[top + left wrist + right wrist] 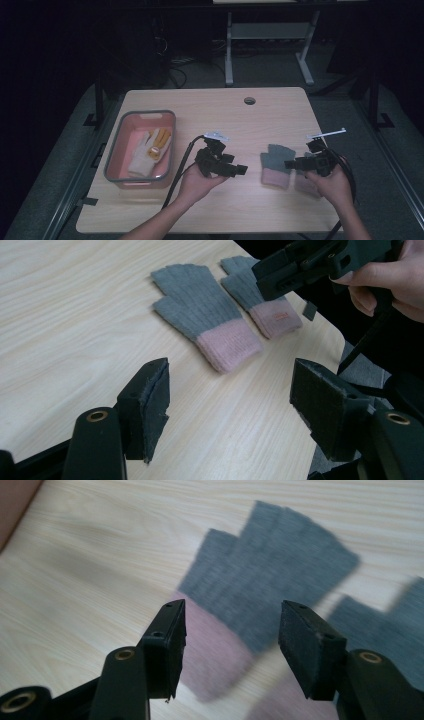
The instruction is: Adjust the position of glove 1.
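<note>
High view showed a wooden table (pixel 215 107) with a grey-rimmed pink bin (pixel 140 148) at its left, holding a cream glove (pixel 141 155) with orange-tipped fingers. 2 grey gloves with pink cuffs lay flat on the right half of the table, side by side, cuffs toward the person. The near glove (pixel 275 166) sat between the 2 grippers; the far glove (pixel 305 181) was partly under the right hand. The left gripper (pixel 241 170) pointed right toward the near glove, apart from it, its jaws spread with nothing between them. In the left gripper view the near glove (pixel 206 314) lay ahead of the jaws, just beside the far glove (pixel 260 295), and the right gripper (pixel 280 274) hung over the far glove. The right gripper (pixel 291 163) pointed left above the near glove. In the right gripper view its jaws stood parted above that glove's pink cuff (pixel 215 650), gripping nothing; whether they touched the fabric I could not tell.
</note>
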Demonstrator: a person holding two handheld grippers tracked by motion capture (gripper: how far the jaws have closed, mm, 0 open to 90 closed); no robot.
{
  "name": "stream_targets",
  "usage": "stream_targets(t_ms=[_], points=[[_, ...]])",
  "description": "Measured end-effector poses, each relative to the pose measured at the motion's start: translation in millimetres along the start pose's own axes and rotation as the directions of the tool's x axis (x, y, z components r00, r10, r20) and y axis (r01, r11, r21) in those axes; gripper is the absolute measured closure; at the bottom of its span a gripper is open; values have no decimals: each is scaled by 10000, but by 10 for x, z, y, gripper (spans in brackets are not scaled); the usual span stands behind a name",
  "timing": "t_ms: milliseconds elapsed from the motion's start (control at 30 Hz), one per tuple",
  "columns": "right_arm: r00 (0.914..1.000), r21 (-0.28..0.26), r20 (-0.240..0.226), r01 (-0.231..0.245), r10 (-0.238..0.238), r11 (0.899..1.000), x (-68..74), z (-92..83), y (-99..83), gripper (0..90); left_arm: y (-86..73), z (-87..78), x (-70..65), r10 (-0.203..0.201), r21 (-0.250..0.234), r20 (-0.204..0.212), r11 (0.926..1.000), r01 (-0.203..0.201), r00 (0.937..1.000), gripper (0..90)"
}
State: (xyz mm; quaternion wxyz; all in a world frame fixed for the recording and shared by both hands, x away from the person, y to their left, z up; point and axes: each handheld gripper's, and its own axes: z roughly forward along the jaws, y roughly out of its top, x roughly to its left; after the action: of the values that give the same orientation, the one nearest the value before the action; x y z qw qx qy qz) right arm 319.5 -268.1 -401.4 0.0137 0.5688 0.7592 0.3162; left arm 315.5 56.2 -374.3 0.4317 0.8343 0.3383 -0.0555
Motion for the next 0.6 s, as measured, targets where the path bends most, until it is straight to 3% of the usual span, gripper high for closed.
stream_targets(t_ms=[167,600], points=[[9996,-163,118,-258,260,9995,-127,-85,-84,447,2,98,-38,49,119,72,9999,-49,10000,324],[9950,129,749,-668,657,9977,-382,-154,-280,463,1,238,-87,144,213,211,9997,-149,9997,319]])
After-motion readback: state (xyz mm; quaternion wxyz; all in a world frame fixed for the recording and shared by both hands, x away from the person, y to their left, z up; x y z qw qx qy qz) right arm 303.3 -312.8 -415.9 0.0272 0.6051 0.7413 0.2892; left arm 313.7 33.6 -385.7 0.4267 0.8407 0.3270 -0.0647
